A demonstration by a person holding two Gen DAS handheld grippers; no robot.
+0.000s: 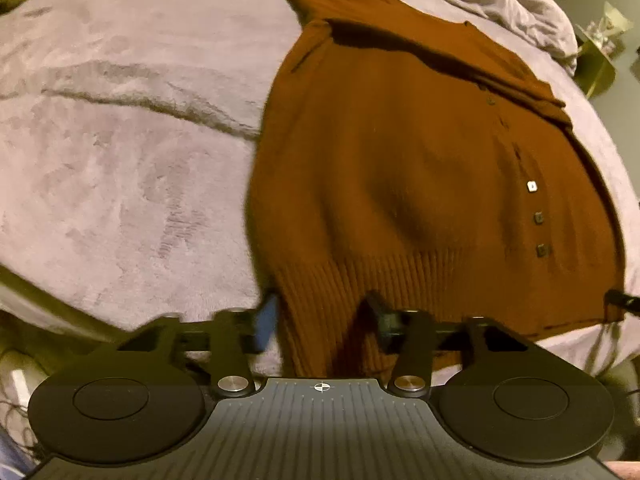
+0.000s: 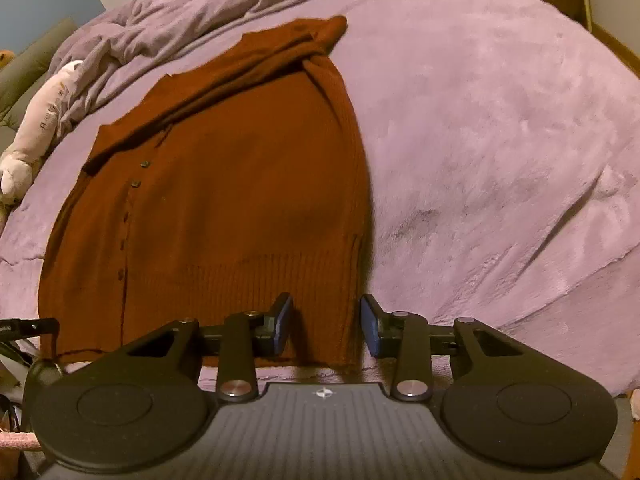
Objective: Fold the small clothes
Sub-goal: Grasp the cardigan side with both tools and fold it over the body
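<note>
A rust-brown buttoned knit cardigan (image 1: 420, 168) lies flat on the lilac bed (image 1: 120, 140), its ribbed hem between the wide-apart fingers of both grippers

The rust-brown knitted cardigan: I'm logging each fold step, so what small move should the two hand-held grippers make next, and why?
Probably close both on the ribbed hem. The rust-brown knitted cardigan lies flat on the lilac plush blanket, sleeves already folded in. The left hand-held gripper and right hand-held gripper each straddle a hem corner, jaws open, so nothing is gripped yet.
</note>
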